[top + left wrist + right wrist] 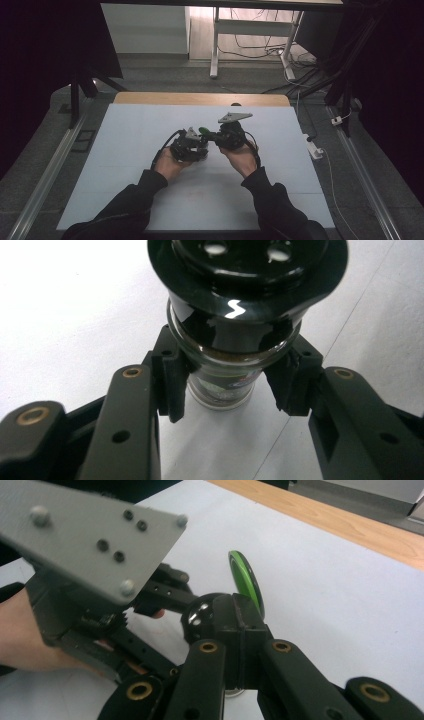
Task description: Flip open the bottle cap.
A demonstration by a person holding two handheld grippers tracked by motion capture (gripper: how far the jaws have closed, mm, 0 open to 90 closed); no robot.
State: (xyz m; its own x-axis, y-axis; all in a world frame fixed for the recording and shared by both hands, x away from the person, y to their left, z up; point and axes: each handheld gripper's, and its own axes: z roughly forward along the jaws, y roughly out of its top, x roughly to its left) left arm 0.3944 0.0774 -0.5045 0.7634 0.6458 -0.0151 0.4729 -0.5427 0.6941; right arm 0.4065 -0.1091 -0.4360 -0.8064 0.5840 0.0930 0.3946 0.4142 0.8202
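My table (150,200) has a white top and a wood far edge. Beyond it, grey floor (165,77), a white desk frame (216,45) and tangled cables (260,47). Dark curtains (45,50) flank me.

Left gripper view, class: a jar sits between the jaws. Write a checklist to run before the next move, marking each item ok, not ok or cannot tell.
1. Left gripper jaws pressed on both sides of the glass jar neck: ok.
2. Black cap seated on the jar: ok.
3. Right gripper jaws closed on the green disc edge: ok.
4. Whether the green disc is joined to the cap: cannot tell.
5. Both hands over the white table, jar close above it: ok.
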